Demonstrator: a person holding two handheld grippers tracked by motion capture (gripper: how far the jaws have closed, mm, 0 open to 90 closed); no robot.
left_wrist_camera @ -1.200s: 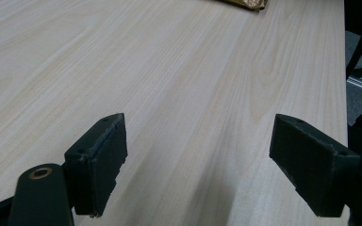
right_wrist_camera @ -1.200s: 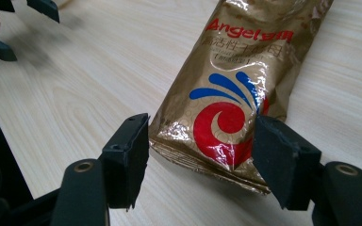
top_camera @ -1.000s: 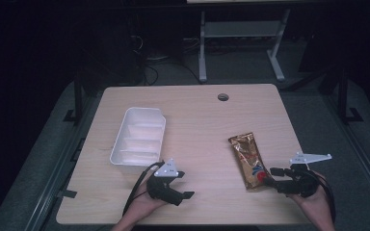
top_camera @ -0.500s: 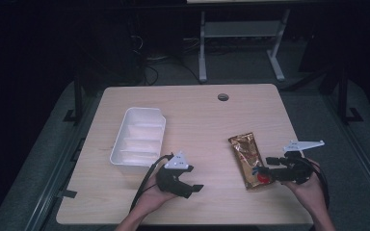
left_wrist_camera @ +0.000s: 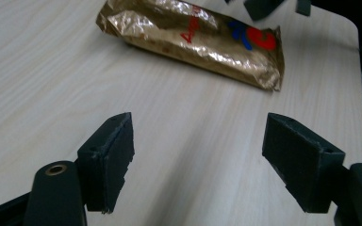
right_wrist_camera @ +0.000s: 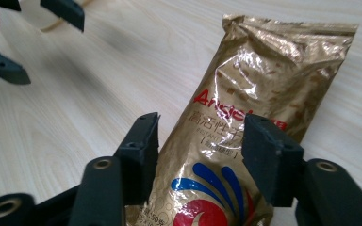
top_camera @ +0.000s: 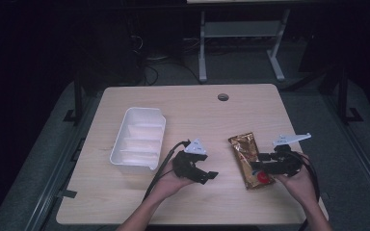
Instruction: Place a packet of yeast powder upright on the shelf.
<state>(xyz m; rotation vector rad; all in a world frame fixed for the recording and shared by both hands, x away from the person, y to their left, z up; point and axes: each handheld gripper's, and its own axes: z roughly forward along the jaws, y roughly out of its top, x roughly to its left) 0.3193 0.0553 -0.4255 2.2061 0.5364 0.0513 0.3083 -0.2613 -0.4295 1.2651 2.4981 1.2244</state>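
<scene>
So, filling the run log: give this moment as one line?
right tongs: closing astride gold foil packet | left tongs: open, empty | white tray: empty

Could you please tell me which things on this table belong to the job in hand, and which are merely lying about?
In hand:
- gold packet, lying flat between the right tongs, whose jaws have just been closing
- left tongs, open over bare wood, facing the packet

Lying about:
- white tray, untouched, off to the left
- table

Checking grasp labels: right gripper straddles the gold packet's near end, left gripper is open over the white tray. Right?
Not quite. The left gripper is open over bare table, between the white tray and the gold packet, as the high view shows. The right gripper does straddle the packet's near end.
</scene>
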